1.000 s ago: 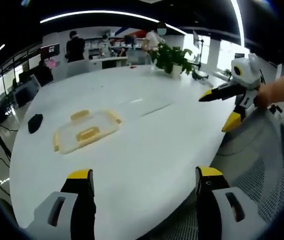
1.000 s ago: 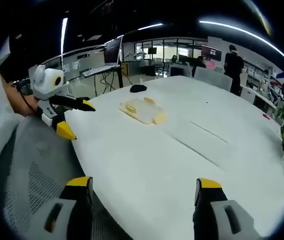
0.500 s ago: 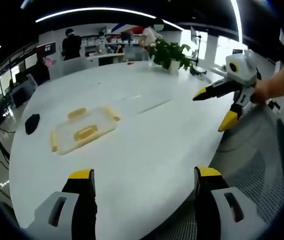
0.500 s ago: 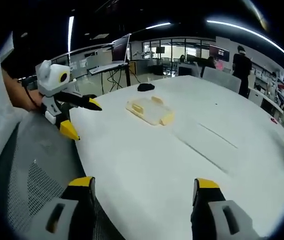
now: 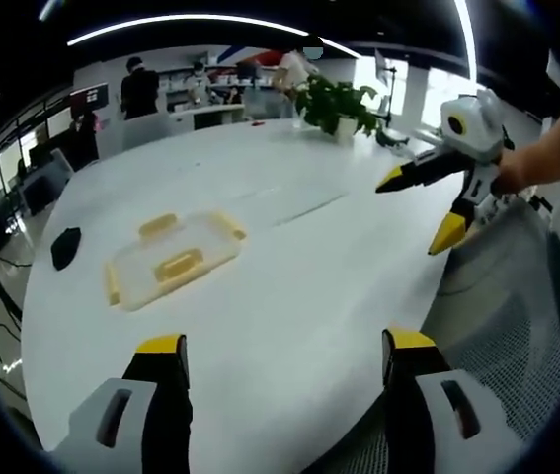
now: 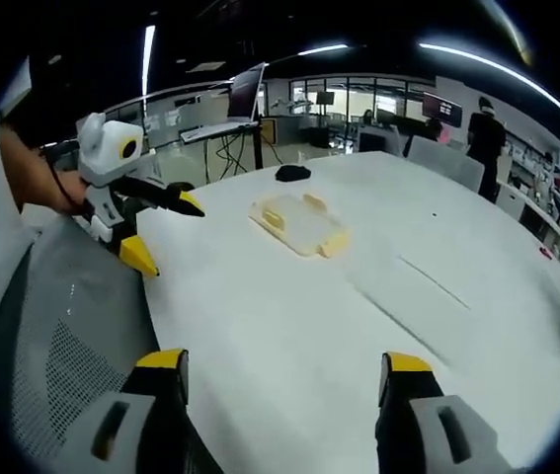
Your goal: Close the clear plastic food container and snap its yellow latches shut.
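Observation:
A clear plastic food container [image 5: 169,259] with yellow latches lies flat on the white table [image 5: 289,286], left of centre in the left gripper view. In the right gripper view the container [image 6: 299,223] sits past the middle of the table [image 6: 359,336]. My left gripper [image 5: 284,348] is open, held over the near table edge, well short of the container. My right gripper [image 6: 281,363] is also open and empty above the table's edge. The right gripper [image 5: 418,202] enters the left gripper view from the right, and the left gripper [image 6: 161,229] enters the right gripper view from the left; both are open.
A black object [image 5: 65,247] lies beyond the container near the table's far left edge. A potted plant [image 5: 339,107] stands at the far end. A grey mesh chair back [image 6: 62,336] is under both grippers. People stand by desks in the background [image 5: 146,89].
Both cameras have shifted slightly; the container looks a little nearer in each view. Both grippers stay open and nothing on the table has moved.

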